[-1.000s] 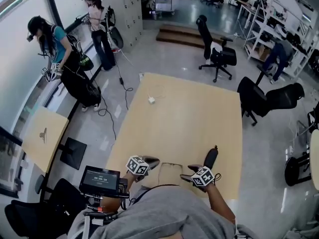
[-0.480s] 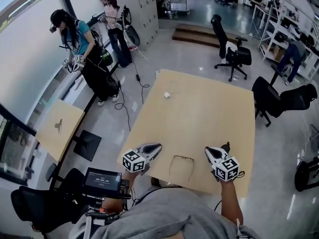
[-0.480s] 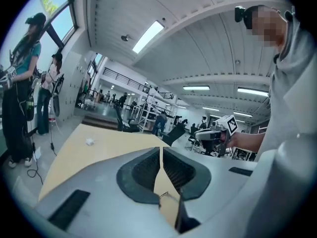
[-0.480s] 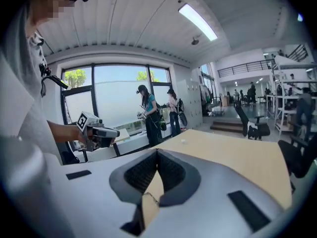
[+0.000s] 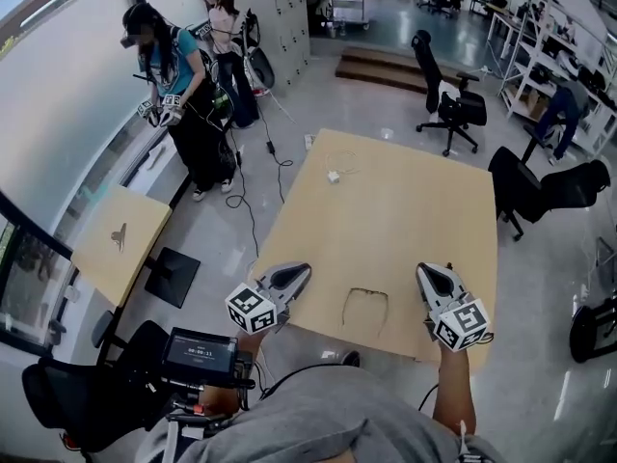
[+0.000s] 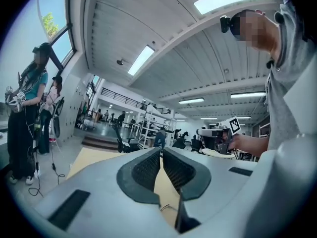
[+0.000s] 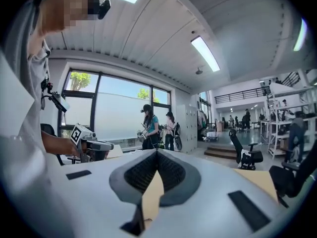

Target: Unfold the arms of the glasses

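Near the front edge of the pale wooden table [image 5: 405, 220] lay the thin, wire-framed glasses [image 5: 365, 308]. They sat flat on the wood between the two hand-held tools and were touched by neither.

The left gripper [image 5: 295, 276], a grey two-jawed tool with a black-and-white marker cube at its back, was held off to the left of them. The right gripper [image 5: 433, 278], its twin, was off to the right. Both were clear of the tabletop and looked out level across the room. In each gripper's own view the ribbed dark pads met at their tips with nothing caught between them, so both tools were closed and empty.

From where I stood the frame read as a front bar with two sides trailing back toward the person. That would suit arms already swung out, but it was too small to be sure.

I judged the glasses very light, so they would likely skate on the smooth wood if nudged. The wire looked springy and easy to bend, and the hinges the weak spot. One gripper would best pinch the front by the bridge or a corner, off the lenses. The other could take an arm partway along and swing it gently about its hinge, never forcing it.
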Tool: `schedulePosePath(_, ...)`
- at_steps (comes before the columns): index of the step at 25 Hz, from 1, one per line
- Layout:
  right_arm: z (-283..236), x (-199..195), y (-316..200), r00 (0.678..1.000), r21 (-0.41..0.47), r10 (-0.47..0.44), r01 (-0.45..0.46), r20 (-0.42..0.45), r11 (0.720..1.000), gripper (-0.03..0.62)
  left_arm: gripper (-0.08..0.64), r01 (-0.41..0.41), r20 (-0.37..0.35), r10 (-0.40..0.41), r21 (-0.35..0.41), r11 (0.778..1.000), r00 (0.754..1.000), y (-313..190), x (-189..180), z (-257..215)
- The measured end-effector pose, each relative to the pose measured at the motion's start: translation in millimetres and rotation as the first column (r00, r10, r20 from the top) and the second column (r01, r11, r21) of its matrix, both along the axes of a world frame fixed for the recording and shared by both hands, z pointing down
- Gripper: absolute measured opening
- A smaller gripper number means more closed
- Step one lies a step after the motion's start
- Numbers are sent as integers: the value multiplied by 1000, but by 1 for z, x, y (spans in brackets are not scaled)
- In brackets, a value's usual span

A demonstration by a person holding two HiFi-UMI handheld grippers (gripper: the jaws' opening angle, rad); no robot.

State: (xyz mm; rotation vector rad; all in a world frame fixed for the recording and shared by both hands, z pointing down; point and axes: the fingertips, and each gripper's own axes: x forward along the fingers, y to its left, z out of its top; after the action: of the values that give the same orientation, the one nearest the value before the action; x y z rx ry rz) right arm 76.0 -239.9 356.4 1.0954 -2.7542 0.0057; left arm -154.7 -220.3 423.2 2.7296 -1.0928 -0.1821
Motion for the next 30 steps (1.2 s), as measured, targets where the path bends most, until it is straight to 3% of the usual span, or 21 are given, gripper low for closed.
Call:
schedulePosePath(7,-47,-45,89,996,84,3,-10,85,996,8,20,-78,9,77,139,987,997,80,-20,-46)
schedulePosePath(13,-73,-95,182,997,129,16,-26,81,991,8,20,-131,25,129,217,967,991,159,-49,-78)
schedulePosePath(25,-102,-117,194,1000,141,1,-3,16,990,8,20,-161,3,164,201,966,986,167,-39,-94)
schedulePosePath(30,-111,-101,268,1000,178,-17,14,14,984,8,20,-163,18,163,206,965,986,236,-11,-96)
